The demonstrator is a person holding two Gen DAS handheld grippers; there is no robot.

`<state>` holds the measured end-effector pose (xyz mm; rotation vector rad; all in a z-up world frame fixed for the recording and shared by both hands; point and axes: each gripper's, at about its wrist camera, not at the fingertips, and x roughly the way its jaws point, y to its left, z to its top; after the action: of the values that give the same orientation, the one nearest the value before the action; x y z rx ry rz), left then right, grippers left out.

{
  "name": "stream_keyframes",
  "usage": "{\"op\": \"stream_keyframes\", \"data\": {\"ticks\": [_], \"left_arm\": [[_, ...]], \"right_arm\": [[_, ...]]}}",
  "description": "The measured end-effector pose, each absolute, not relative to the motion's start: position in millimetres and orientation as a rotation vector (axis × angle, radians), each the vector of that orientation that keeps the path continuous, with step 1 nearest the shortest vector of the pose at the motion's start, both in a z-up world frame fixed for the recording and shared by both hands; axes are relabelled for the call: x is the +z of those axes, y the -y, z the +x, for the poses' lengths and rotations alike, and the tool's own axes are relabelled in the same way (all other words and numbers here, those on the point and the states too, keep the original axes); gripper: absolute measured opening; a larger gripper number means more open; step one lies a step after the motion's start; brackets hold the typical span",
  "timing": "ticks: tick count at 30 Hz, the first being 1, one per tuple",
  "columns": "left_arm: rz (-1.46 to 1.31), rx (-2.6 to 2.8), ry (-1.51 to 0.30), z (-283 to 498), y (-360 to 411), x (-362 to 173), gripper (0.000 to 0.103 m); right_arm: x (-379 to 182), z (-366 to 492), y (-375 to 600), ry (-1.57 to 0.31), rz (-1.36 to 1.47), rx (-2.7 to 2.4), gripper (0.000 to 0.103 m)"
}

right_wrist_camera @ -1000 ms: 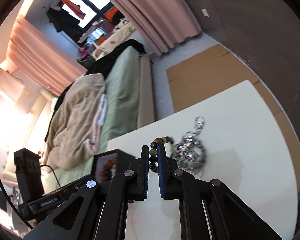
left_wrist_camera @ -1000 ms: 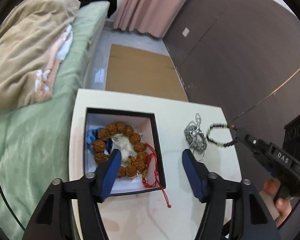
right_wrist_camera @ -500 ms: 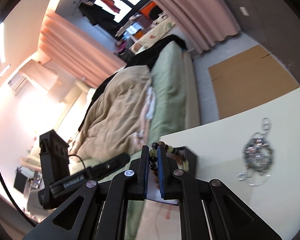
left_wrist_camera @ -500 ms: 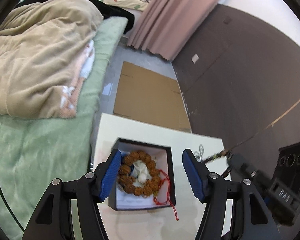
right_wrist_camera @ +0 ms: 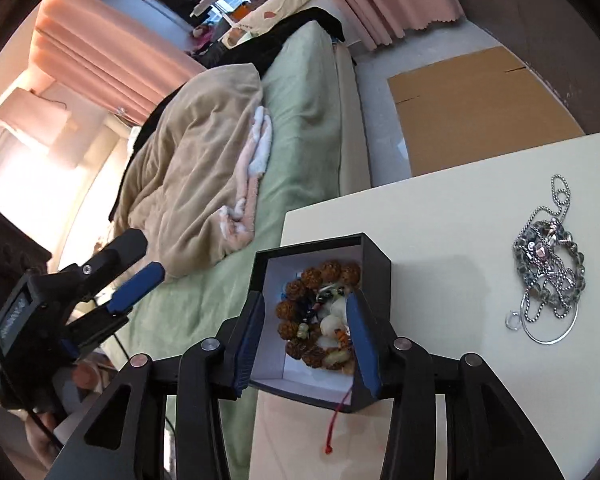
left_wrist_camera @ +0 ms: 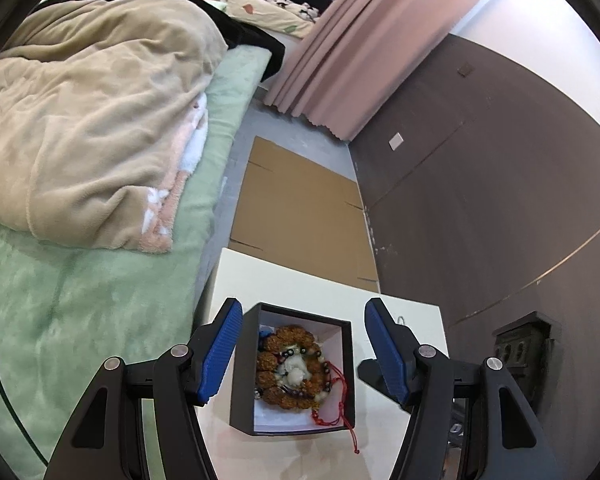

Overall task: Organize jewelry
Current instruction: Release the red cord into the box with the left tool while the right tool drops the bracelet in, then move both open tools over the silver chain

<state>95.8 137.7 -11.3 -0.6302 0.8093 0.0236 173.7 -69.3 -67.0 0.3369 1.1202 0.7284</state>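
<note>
A black jewelry box (left_wrist_camera: 244,364) (right_wrist_camera: 376,258) with a white lining stands on the white table (right_wrist_camera: 440,216). Inside lie a brown bead bracelet (left_wrist_camera: 269,360) (right_wrist_camera: 332,270), a red cord (left_wrist_camera: 336,420) and a small dark and green bead bracelet (right_wrist_camera: 318,302) (left_wrist_camera: 296,354) on top. My right gripper (right_wrist_camera: 306,340) is open and empty just above the box. My left gripper (left_wrist_camera: 302,350) is open and empty, higher above the box. A pile of silver chains (right_wrist_camera: 548,264) lies on the table right of the box.
A bed with a green sheet (left_wrist_camera: 60,300) and a beige blanket (left_wrist_camera: 80,120) borders the table's left side. Flat cardboard (left_wrist_camera: 296,208) lies on the floor beyond the table. A dark wall (left_wrist_camera: 480,200) is on the right.
My right gripper carried the small bead bracelet from the table over the box, opened and dropped it inside. My left gripper rose higher above the box and stayed open.
</note>
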Motion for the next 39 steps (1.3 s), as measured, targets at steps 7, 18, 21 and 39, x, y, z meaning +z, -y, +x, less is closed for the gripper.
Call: {"op": "stream_keyframes", "data": {"ticks": [7, 18, 21, 39], "left_arm": [[-0.593, 0.002, -0.830, 98, -122, -14, 0.065], [-0.519, -0.063, -0.878, 112, -76, -24, 0.065], [-0.494, -0.091, -0.895, 118, -58, -27, 0.065], [-0.400, -0.189, -0.946, 156, 15, -45, 0.057]], "right_arm": [[-51, 172, 123, -1.055, 0.377, 0.642, 0.058], [-37, 182, 212, -1.011, 0.467, 0.482, 0.061], [-36, 184, 226, -1.008, 0.475, 0.455, 0.068], [-46, 201, 282, -1.042, 0.540, 0.331, 0.069]]}}
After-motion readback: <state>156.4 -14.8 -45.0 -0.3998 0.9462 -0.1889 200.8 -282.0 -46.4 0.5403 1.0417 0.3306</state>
